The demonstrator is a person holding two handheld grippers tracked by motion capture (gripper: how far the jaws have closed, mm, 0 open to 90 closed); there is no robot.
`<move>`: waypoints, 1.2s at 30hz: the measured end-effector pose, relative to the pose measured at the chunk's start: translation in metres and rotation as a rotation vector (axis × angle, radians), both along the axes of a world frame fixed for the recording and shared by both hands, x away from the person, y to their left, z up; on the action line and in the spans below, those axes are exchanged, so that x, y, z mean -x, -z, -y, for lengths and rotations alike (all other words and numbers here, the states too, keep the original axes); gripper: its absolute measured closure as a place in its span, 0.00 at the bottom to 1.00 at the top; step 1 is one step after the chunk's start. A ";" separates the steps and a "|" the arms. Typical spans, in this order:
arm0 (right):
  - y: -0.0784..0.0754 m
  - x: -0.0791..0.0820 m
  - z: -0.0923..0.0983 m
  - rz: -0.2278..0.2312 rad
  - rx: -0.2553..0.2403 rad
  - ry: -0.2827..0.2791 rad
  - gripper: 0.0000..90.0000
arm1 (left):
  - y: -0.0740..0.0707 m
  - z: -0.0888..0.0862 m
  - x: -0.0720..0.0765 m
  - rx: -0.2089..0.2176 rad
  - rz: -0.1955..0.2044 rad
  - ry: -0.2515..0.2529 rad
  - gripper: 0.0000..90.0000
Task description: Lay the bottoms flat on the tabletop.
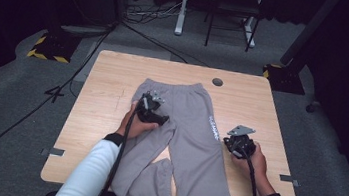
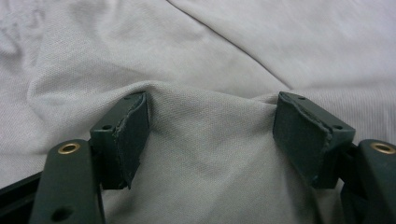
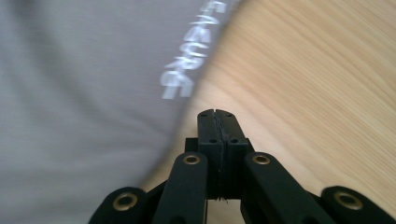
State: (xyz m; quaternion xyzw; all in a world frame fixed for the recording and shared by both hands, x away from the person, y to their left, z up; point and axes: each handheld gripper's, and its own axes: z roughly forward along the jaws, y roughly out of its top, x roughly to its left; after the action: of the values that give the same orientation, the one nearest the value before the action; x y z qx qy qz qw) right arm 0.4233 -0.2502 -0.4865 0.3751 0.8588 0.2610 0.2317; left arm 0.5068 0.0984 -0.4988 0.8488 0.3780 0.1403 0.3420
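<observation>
My left claw point(image 2: 212, 135) is wide apart, pressing on the pants point(image 1: 183, 129). My right claw point(image 3: 217, 122) is squeezed together, empty, over the bench point(image 3: 303, 93). Next, I think, pinch the cloth.

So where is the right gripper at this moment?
In the high view the right gripper is at the table's right side, beside the outer edge of the grey trousers, near their white lettering.

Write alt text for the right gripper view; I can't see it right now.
The right gripper is shut with nothing between its pads, poised over the wooden table beside the edge of grey sweatpants. Blurred white lettering runs along the trouser leg.
</observation>
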 end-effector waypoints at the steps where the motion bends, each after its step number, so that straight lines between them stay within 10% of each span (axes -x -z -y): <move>1: 0.000 -0.003 0.007 -0.006 -0.012 0.021 0.99 | 0.000 0.007 -0.008 -0.006 0.003 0.009 0.30; 6: 0.001 -0.011 0.028 -0.019 -0.068 0.066 0.96 | 0.000 0.038 -0.032 -0.005 0.003 0.006 0.28; 10: 0.001 -0.010 0.028 -0.015 -0.099 0.050 0.77 | -0.007 0.050 -0.030 -0.070 -0.003 0.003 0.29; 12: -0.001 -0.009 0.024 0.001 -0.123 0.028 0.66 | -0.014 0.046 -0.024 -0.037 0.000 0.019 0.32; 18: -0.017 -0.017 0.012 0.063 -0.172 -0.016 0.49 | -0.036 0.017 0.026 -0.018 0.026 0.145 0.27; 26: -0.003 -0.056 -0.030 0.015 -0.162 -0.060 0.43 | -0.033 -0.005 0.120 0.000 -0.008 0.327 0.28; 36: 0.005 -0.081 -0.028 -0.031 -0.161 0.019 0.52 | -0.008 -0.013 0.162 -0.069 -0.052 0.316 0.32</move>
State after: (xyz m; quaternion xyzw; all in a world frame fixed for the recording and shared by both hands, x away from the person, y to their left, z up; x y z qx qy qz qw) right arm 0.5039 -0.2221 -0.4913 0.4046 0.8348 0.3212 0.1901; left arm 0.3448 0.1118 -0.4906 0.9122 0.2433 0.0758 0.3207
